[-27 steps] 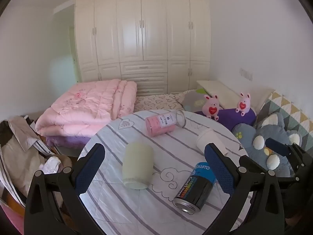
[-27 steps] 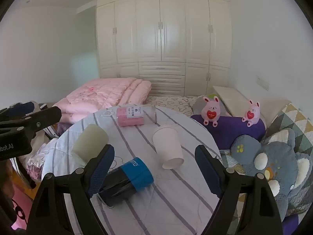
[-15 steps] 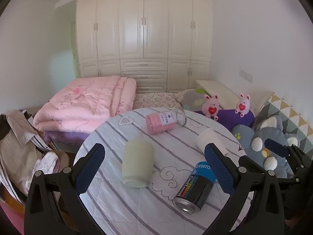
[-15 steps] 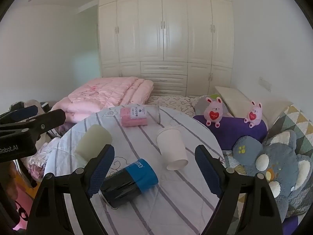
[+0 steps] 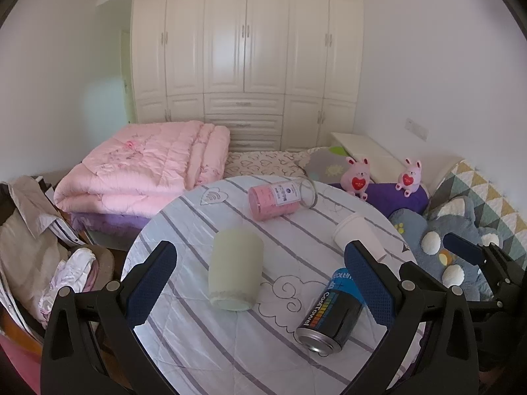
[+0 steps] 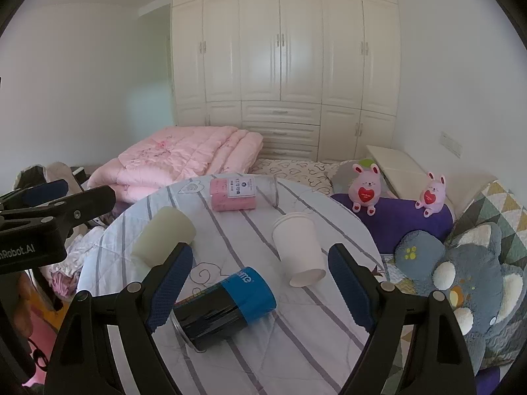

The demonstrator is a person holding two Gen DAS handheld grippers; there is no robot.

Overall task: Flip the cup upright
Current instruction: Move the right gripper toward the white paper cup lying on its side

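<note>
A white paper cup (image 6: 299, 249) lies on its side on the round striped table (image 6: 296, 329), mouth toward me; it also shows in the left wrist view (image 5: 357, 235), partly behind a finger. A pale green frosted cup (image 5: 235, 271) lies on its side at the table's left, also in the right wrist view (image 6: 164, 235). My left gripper (image 5: 260, 283) is open and empty above the near table, the green cup between its fingers' line of sight. My right gripper (image 6: 260, 283) is open and empty, back from the paper cup.
A black and blue can (image 5: 332, 312) lies near the front edge (image 6: 224, 309). A clear jar with pink contents (image 5: 280, 197) lies at the far side. A folded pink quilt (image 5: 141, 171), plush toys (image 6: 365, 192) and cushions (image 6: 467, 273) surround the table.
Both views have shifted slightly, the cameras tilting a little upward and easing back. Nothing on the table has moved and both grippers remain open.
</note>
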